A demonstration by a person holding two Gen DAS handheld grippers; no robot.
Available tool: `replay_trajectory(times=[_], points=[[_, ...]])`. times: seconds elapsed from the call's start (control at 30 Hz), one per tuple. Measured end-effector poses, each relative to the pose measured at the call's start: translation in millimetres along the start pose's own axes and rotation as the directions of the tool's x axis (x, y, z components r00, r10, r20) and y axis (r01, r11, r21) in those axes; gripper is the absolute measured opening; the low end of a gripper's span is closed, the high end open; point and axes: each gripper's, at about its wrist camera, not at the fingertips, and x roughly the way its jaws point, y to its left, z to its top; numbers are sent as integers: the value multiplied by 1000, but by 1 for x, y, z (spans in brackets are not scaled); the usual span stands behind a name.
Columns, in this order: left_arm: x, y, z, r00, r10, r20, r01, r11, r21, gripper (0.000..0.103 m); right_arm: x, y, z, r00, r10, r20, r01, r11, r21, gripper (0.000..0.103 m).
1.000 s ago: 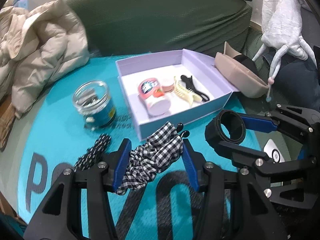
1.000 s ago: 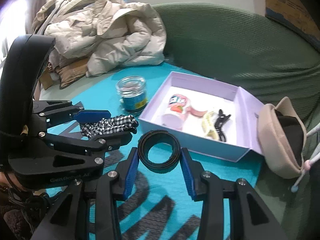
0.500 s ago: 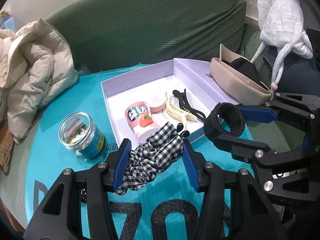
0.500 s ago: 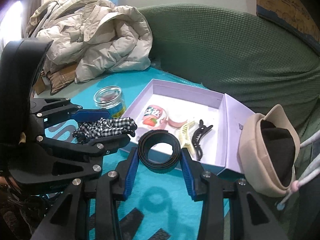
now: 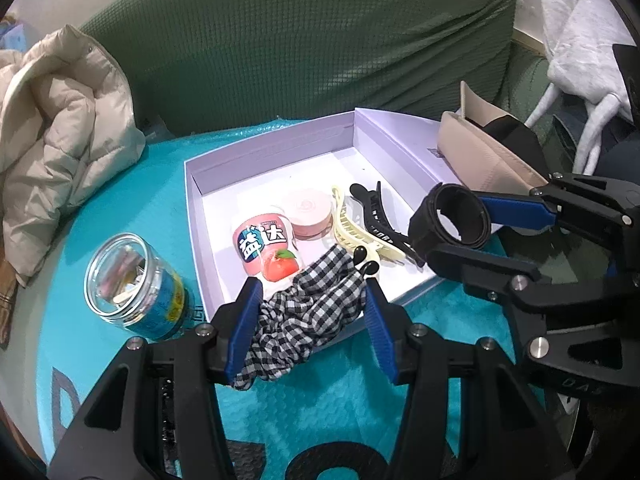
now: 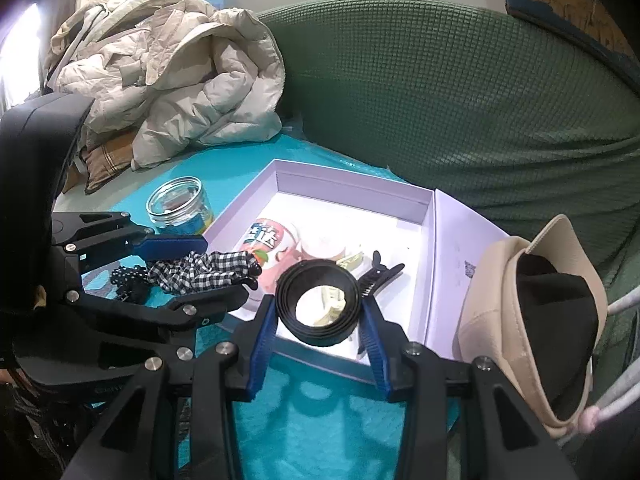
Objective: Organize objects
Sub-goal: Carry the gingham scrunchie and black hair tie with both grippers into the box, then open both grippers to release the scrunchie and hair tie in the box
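Checked scrunchie [image 5: 308,312], coiled belt [image 6: 320,304] now over box [image 6: 352,196]

Matt cardboard box [image 5: 276,152], glossy glass jar [image 5: 132,284].

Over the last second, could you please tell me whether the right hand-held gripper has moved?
Yes. The right hand-held gripper, shut on the black coiled band, has moved forward to the near wall of the lavender box.

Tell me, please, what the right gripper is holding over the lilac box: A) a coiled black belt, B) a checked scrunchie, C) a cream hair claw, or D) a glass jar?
A: the right gripper is shut on a coiled black belt at the near edge of the box; the left gripper has the checked scrunchie.
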Motion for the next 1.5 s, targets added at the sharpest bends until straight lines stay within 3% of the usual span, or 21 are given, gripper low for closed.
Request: replay_trajectory(times=[0.33, 0.73, 1.3, 1.5], points=[[23, 2, 6, 999, 29, -23, -30, 999, -40, 50, 20, -13, 2, 999, 10, -34, -10, 1000, 2, 42], [44, -12, 14, 991, 131, -21, -130, 991, 35, 48, 42, -29, 2, 998, -21, -64, 20, 1000, -7, 42], [70, -4, 35, 982, 182, -48, -180, 983, 39, 46, 58, -44, 9, 996, -18, -86, 20, 1000, 13, 42], [73, 5, 40, 981, 186, -49, -186, 983, -3, 46, 63, -45, 8, 996, -8, -91, 10, 1000, 19, 42]])
